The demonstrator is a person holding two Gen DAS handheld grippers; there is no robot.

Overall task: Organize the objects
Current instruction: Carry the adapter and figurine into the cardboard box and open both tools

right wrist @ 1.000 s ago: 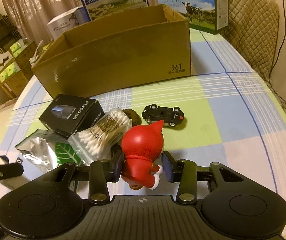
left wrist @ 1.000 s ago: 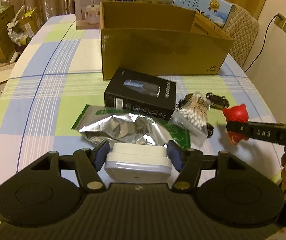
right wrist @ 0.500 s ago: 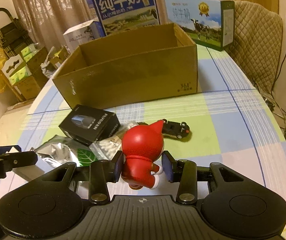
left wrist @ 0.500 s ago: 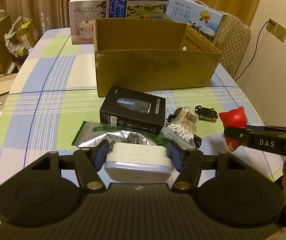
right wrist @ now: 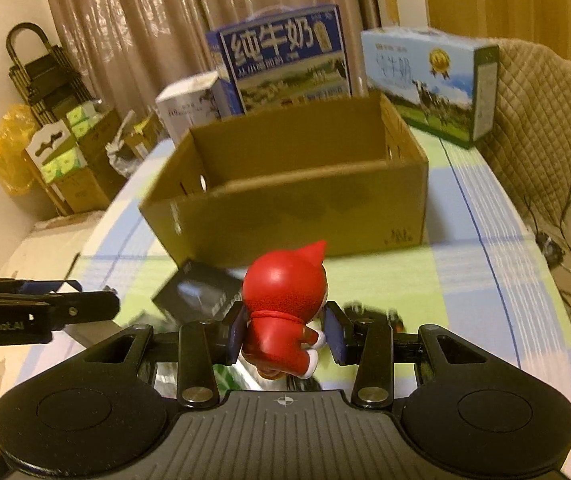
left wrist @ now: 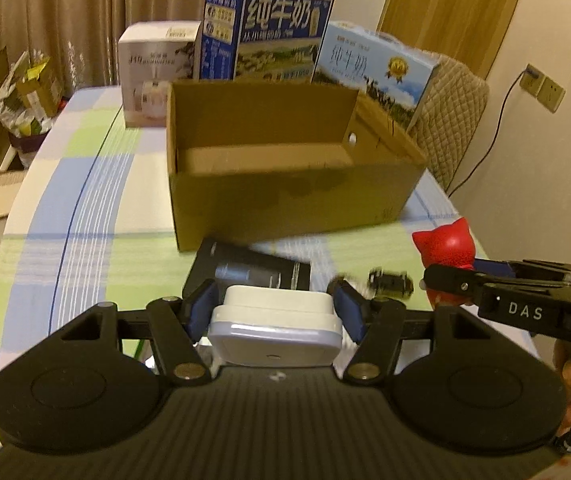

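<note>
My left gripper (left wrist: 274,312) is shut on a white rounded box (left wrist: 275,332) and holds it above the table. My right gripper (right wrist: 286,334) is shut on a red cat figurine (right wrist: 285,304), which also shows in the left wrist view (left wrist: 445,246). An open brown cardboard box (left wrist: 285,184) stands ahead on the checked tablecloth, its inside bare as far as it shows; it also shows in the right wrist view (right wrist: 297,200). A black product box (left wrist: 251,270) and a black toy car (left wrist: 391,280) lie on the table below the grippers.
Two blue milk cartons (left wrist: 269,36) (left wrist: 373,72) and a white appliance box (left wrist: 157,72) stand behind the cardboard box. A quilted chair (right wrist: 541,128) is at the right. Boxes and bags (right wrist: 65,152) are on the floor to the left.
Both grippers have risen and moved toward the cardboard box with their objects held. The box's inside now shows; the foil bag and cotton swabs have dropped under the grippers.
</note>
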